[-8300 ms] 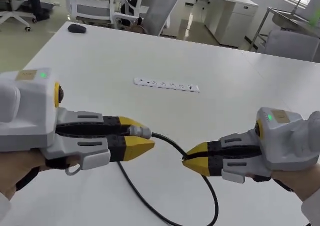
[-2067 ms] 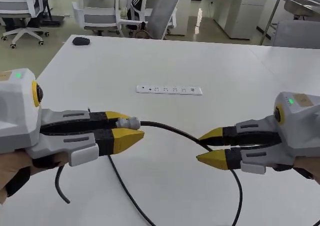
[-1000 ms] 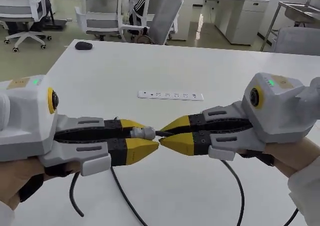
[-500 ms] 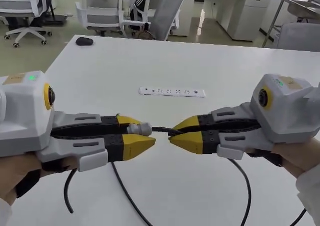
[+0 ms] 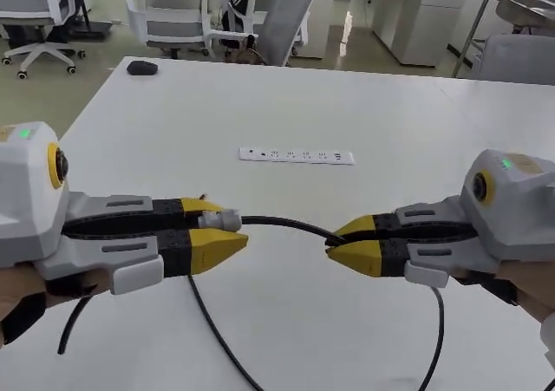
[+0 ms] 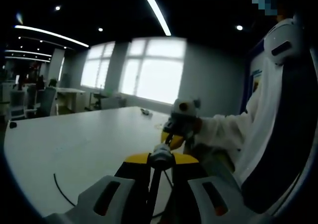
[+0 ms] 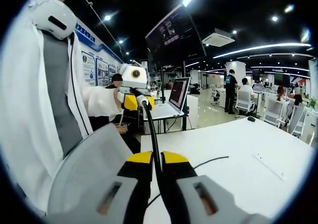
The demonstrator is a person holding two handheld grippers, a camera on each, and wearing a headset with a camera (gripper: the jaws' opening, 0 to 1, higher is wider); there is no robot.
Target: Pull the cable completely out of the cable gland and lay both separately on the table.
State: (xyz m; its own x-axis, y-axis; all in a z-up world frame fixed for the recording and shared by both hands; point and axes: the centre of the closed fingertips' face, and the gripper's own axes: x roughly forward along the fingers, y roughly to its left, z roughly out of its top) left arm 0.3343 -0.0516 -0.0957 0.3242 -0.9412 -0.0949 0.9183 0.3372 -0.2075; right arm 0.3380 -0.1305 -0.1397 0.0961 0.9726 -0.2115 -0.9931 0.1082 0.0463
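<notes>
My left gripper (image 5: pixel 232 231) is shut on the grey cable gland (image 5: pixel 222 218), held level above the white table (image 5: pixel 286 105). The black cable (image 5: pixel 286 225) runs out of the gland to the right, into my right gripper (image 5: pixel 336 242), which is shut on it. Past the right gripper the cable hangs down (image 5: pixel 434 339) toward the near edge. A short cable tail (image 5: pixel 74 322) sticks out behind the left gripper. In the left gripper view the gland (image 6: pixel 161 157) sits between the yellow tips. In the right gripper view the cable (image 7: pixel 153 144) leads up to the gland (image 7: pixel 141 101).
A white power strip (image 5: pixel 297 155) lies mid-table beyond the grippers. A black mouse (image 5: pixel 142 67) sits at the far left corner. Another stretch of cable (image 5: pixel 217 339) crosses the table below the grippers. Office chairs (image 5: pixel 173 18) and desks stand behind the table.
My right gripper has moved right, away from the gland, drawing more cable out between the two grippers. The left gripper holds the gland about where it was.
</notes>
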